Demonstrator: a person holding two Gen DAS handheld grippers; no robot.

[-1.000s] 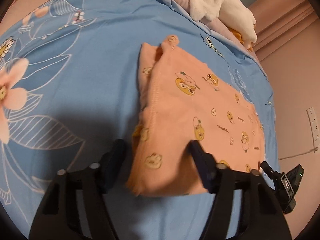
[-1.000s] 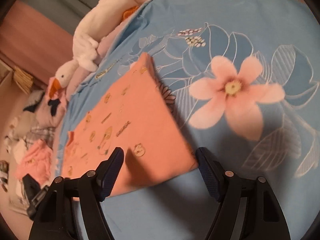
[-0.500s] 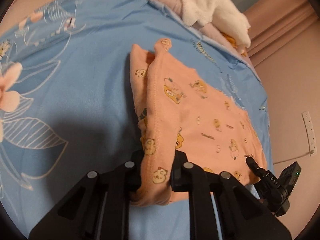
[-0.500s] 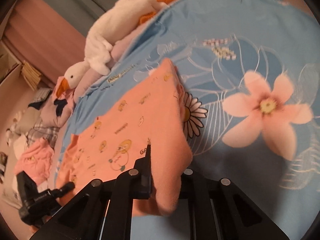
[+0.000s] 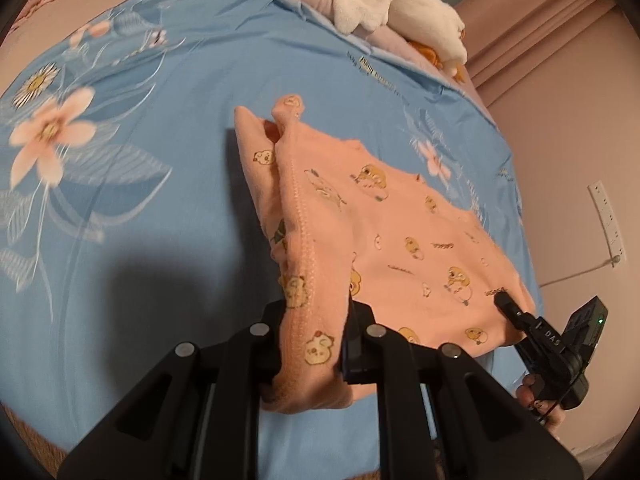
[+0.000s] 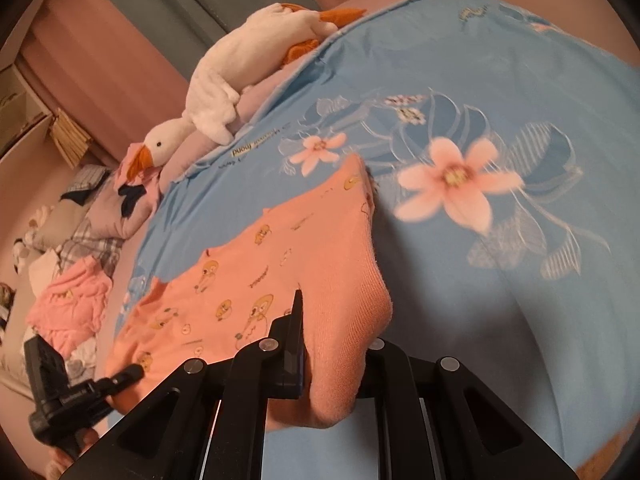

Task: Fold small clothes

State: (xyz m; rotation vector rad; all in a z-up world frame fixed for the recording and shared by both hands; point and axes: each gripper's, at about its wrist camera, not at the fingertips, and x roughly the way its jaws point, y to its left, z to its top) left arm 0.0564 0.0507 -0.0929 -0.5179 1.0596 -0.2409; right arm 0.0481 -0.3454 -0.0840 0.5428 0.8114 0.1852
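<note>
The peach garment (image 5: pixel 404 236) lies on the blue flowered bedsheet (image 5: pixel 168 128), its far part flat and its near edge raised off the sheet, because I have a near corner in each hand. My left gripper (image 5: pixel 312 344) has its jaws clamped on the stitched hem corner, which bunches up between them and droops over in front. My right gripper (image 6: pixel 336 360) is likewise closed on the opposite near corner, a thick fold of cloth squeezed between its jaws.

As I read it, the step is to carry this near edge over onto the far edge and halve the piece. To do it well I should keep both corners level with each other and the edge between them taut, so that no sag drags a wrinkle underneath. I should travel in a low arc, high enough only to clear the flat part, and aim for the far corners near the little tab (image 5: pixel 290 104). The far layer looks loose on the smooth sheet, so pulling toward me could slide it; I want to move forward, not lift hard. The plush goose (image 6: pixel 224 92) lies well beyond, at the edge of the sheet.
</note>
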